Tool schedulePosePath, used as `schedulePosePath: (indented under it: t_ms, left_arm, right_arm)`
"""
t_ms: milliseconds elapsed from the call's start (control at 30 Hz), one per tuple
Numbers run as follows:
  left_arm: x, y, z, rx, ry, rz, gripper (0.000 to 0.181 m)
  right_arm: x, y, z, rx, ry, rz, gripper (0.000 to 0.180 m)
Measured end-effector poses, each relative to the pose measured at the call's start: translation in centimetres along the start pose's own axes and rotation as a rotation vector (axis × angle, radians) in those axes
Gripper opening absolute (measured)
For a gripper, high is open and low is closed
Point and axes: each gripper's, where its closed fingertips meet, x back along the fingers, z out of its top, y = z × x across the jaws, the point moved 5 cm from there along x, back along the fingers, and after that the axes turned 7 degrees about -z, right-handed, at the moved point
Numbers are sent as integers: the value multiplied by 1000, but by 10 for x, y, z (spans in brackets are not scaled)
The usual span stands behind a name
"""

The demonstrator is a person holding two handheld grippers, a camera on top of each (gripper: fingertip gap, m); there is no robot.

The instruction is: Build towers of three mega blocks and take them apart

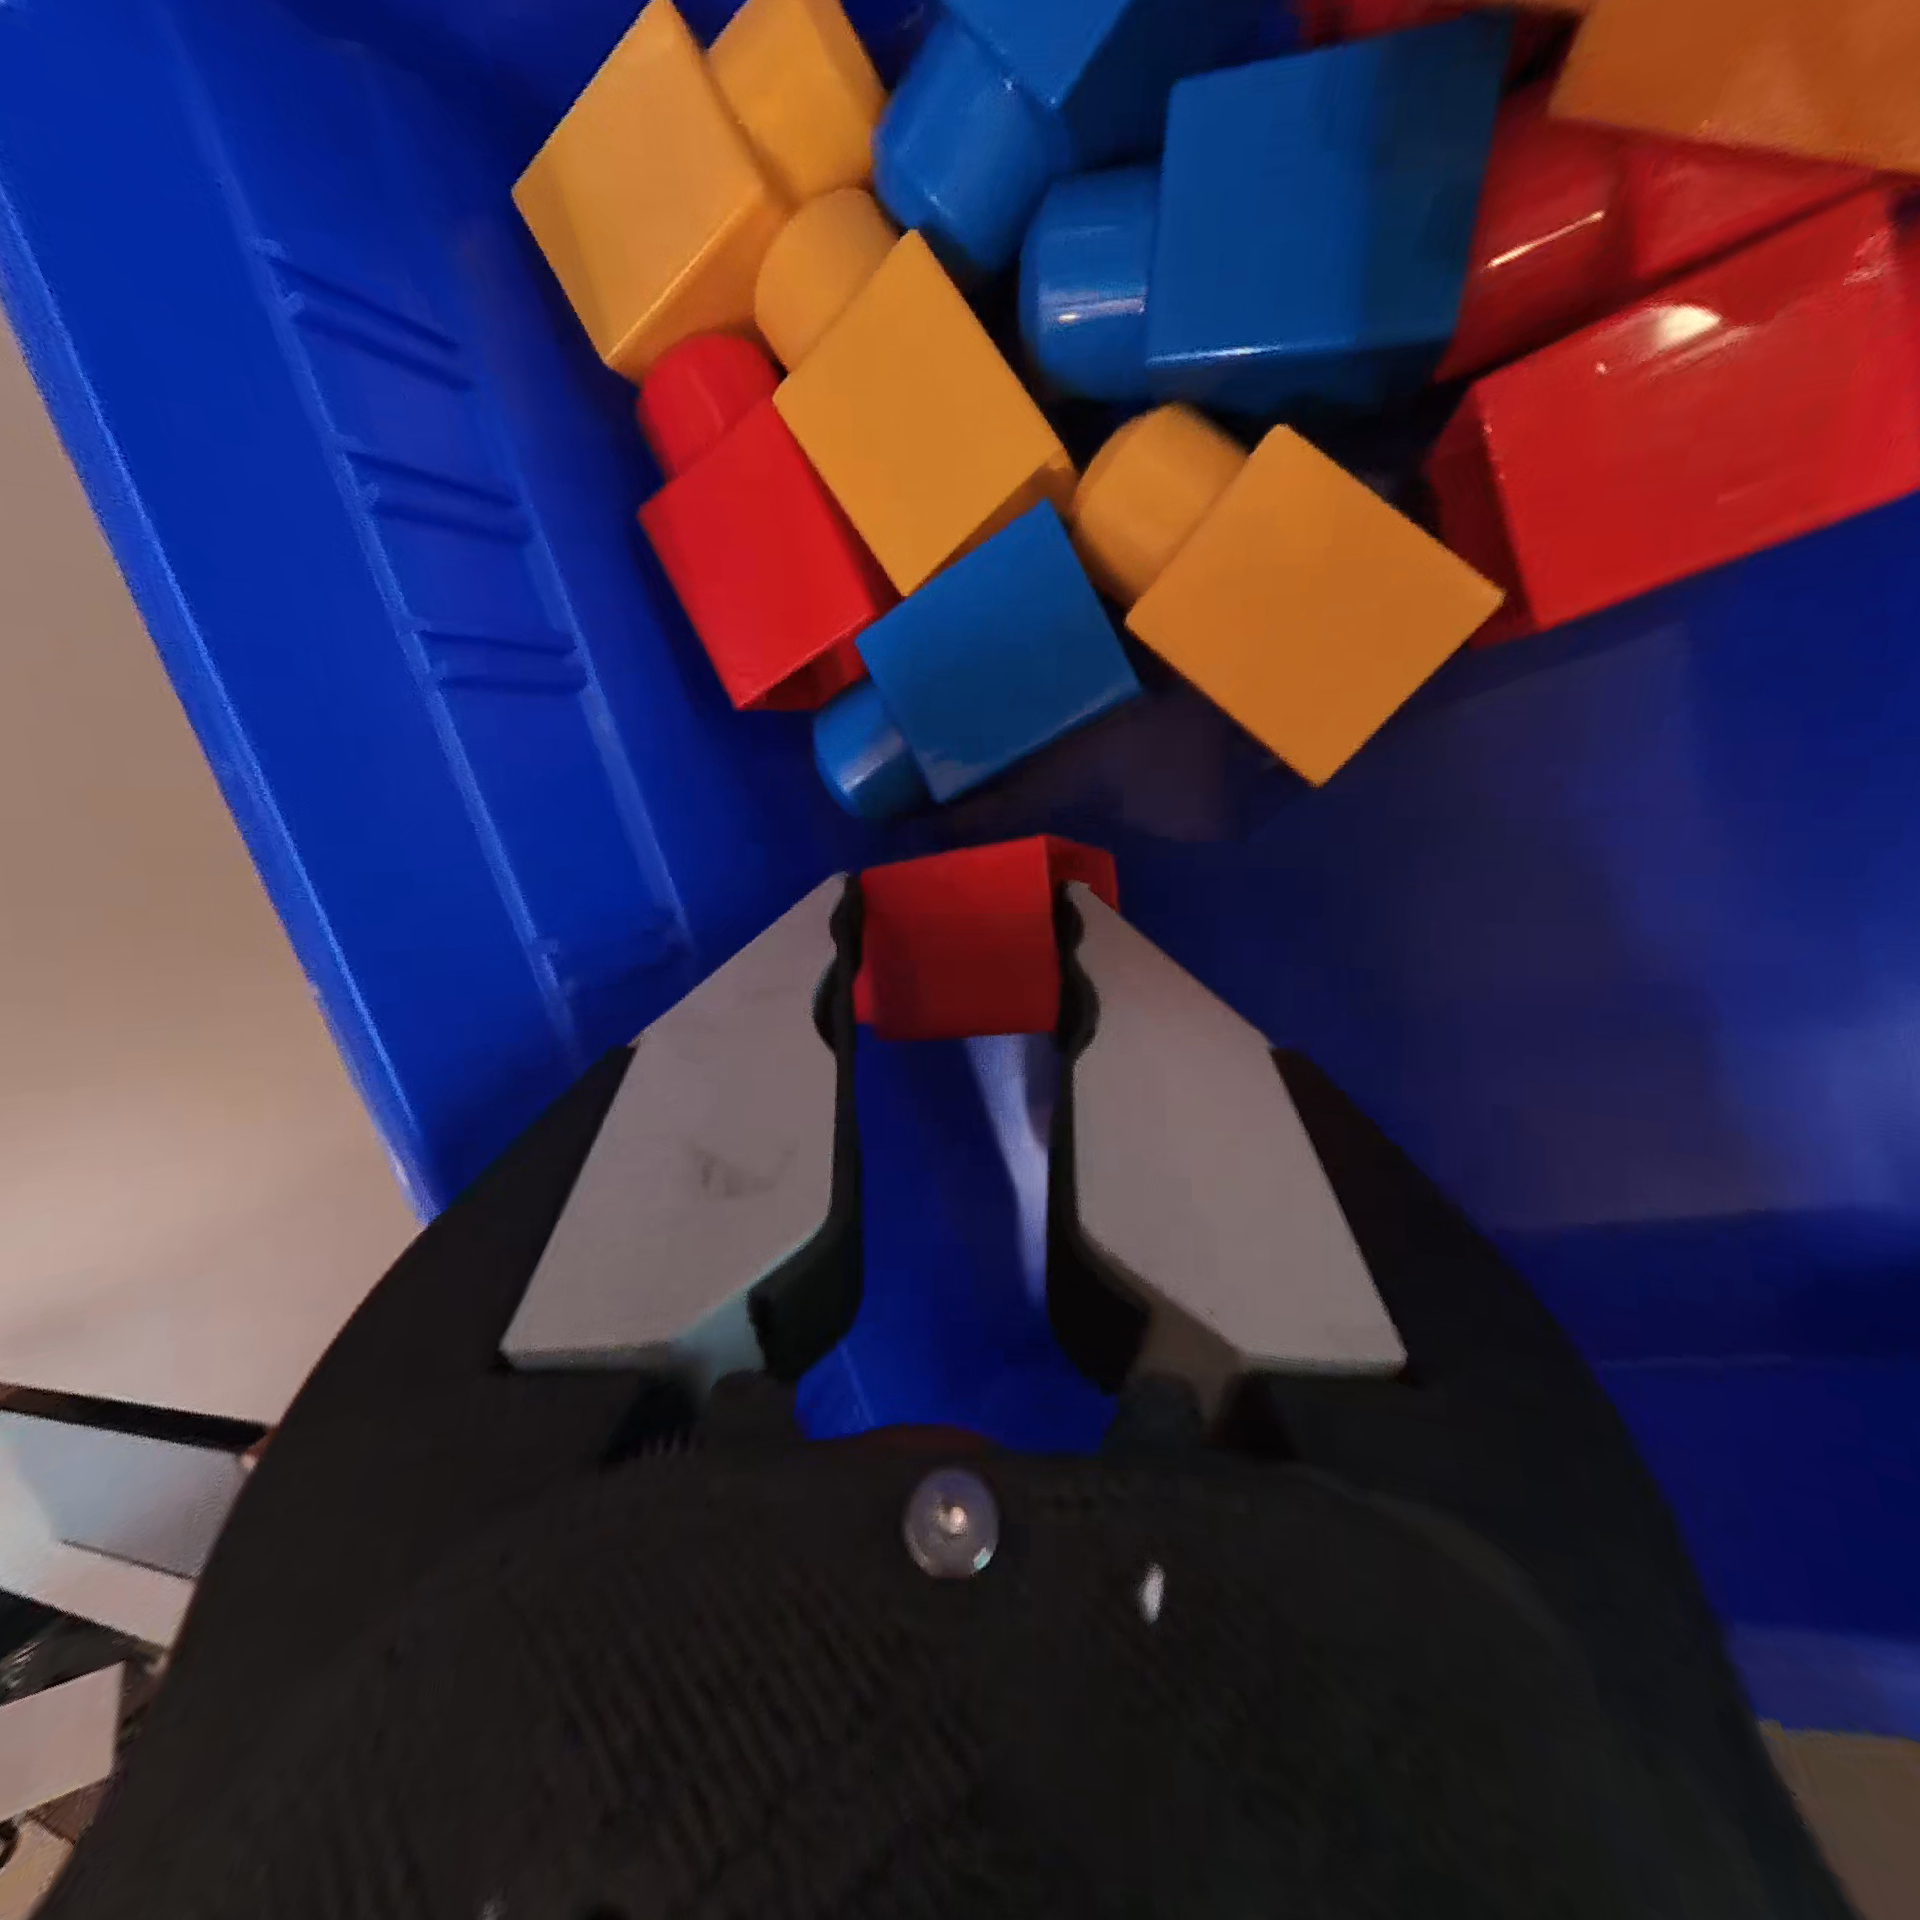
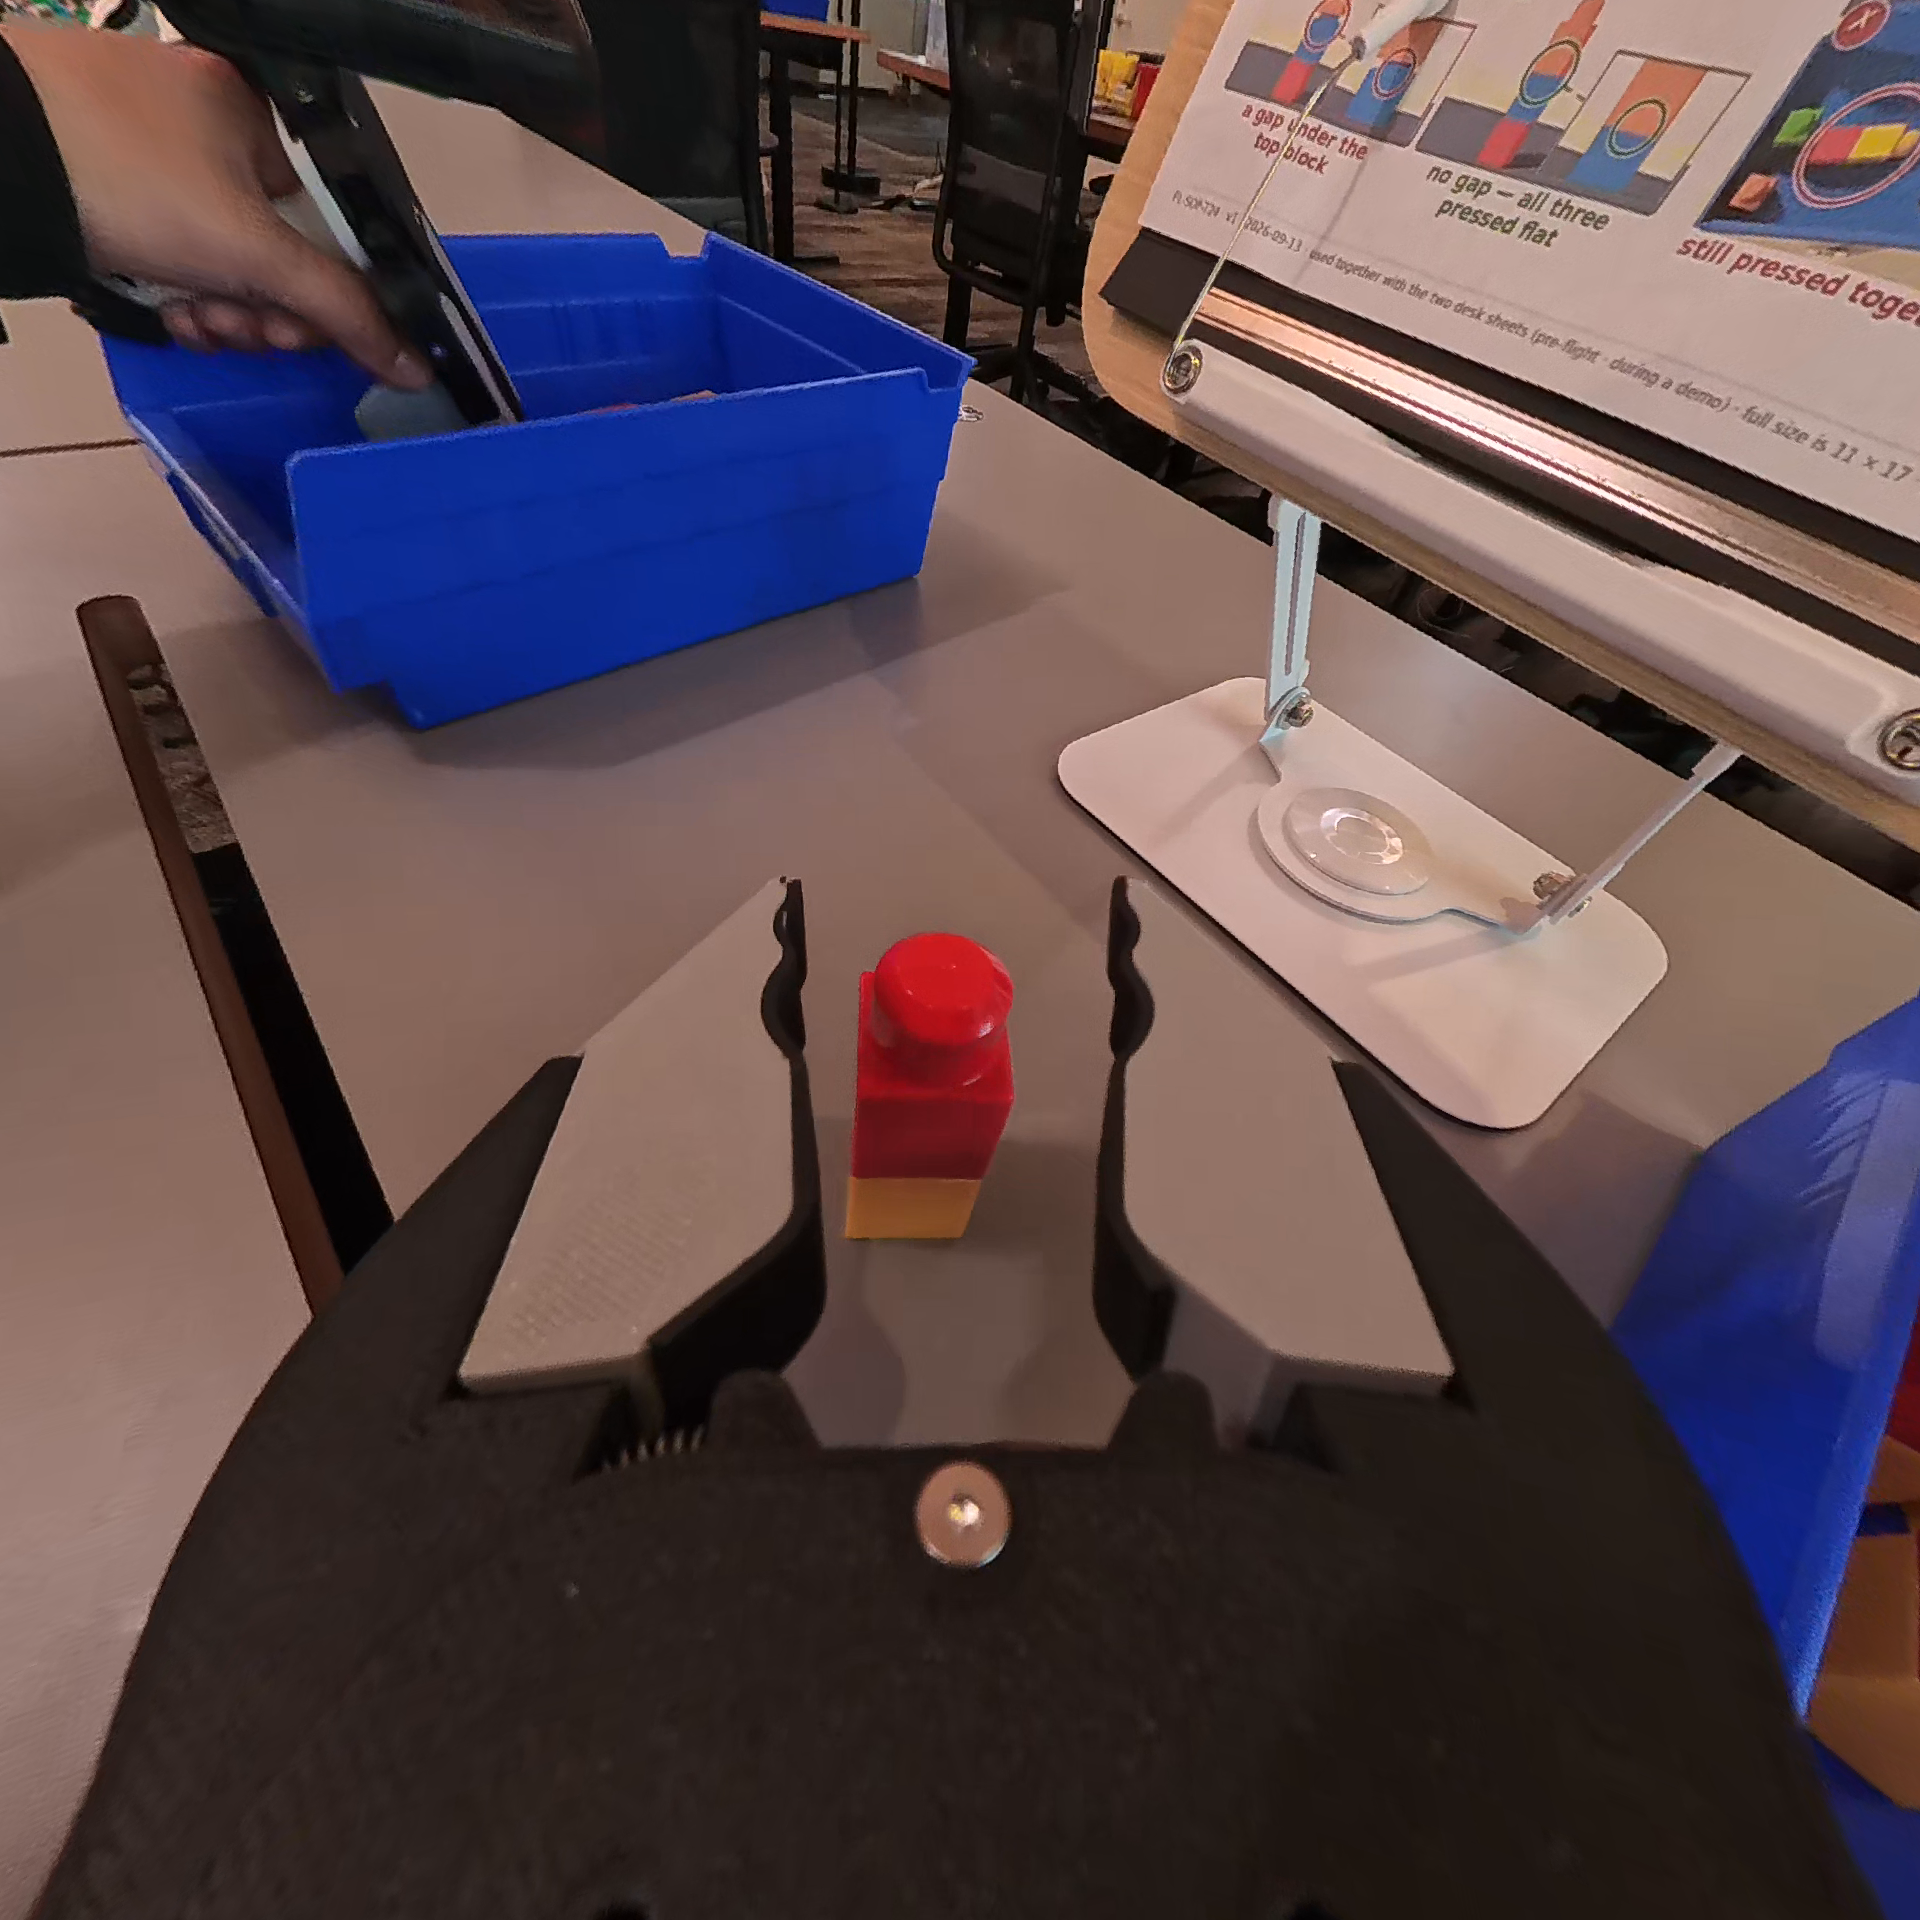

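The left tool is gripping a small red plastic mega block w/ its jaws narrow, pinching the block's two sides, inside the deep blue plastic bin. The block is sitting just short of the loose pile, apart from it. The right tool is hanging wide, holding nothing, fingers to either side of a two-high tower on the grey surface: a red block w/ round stud pressed onto a yellow block, upright, not touching either finger.

Step in hand, as I judge it: either fetching block no. 3 for the build, or dropping one off during takedown; can't tell which. If building, the next move is calling for lifting the red block clear of the bin wall, carrying it over, lining its hollow underside w/ the red stud and pressing flat, the right tool prob. steadying the base.

Count in the left wrist view's pile: approx. 4 yellow blocks, 3 blue blocks, 3 red blocks, plus an orange piece at the top edge; edges are cropped, so approx. Blue bins: 1 in the right wrist view, plus a blue container partly seen at right. 1 white document stand w/ an instruction sheet, 1 hand.
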Motion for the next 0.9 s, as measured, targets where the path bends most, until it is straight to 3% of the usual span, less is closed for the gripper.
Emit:
schedulePosePath:
  t_ms: [67, 100, 300, 467, 600, 733, 900]
  left_arm:
    - [8, 0, 0, -2, 23, -2, 25]
    - [19, -2, 4, -20, 79, 14, 0]
    - [94, 23, 24, -19, 391, -146, 0]
    - [158, 101, 37, -23, 695, -665, 0]
    - [187, 172, 35, -82, 807, -1018, 0]
    - [197, 232, 31, -150, 843, -1288, 0]
    - [207, 268, 32, -227, 995, -1504, 0]
  right_arm:
    - [0, -1, 1, 3, -1, 2, 55]
    - [1, -1, 1, 4, 0, 2, 55]
    - [3, -1, 5, -9, 16, 13, 53]
    - [8, -9, 13, -45, 74, 99, 54]
    - [23, -28, 34, -83, 243, 273, 60]
    - [36, -37, 47, -211, 337, 442, 64]
    - [46, -37, 58, -531, 348, 741, 70]
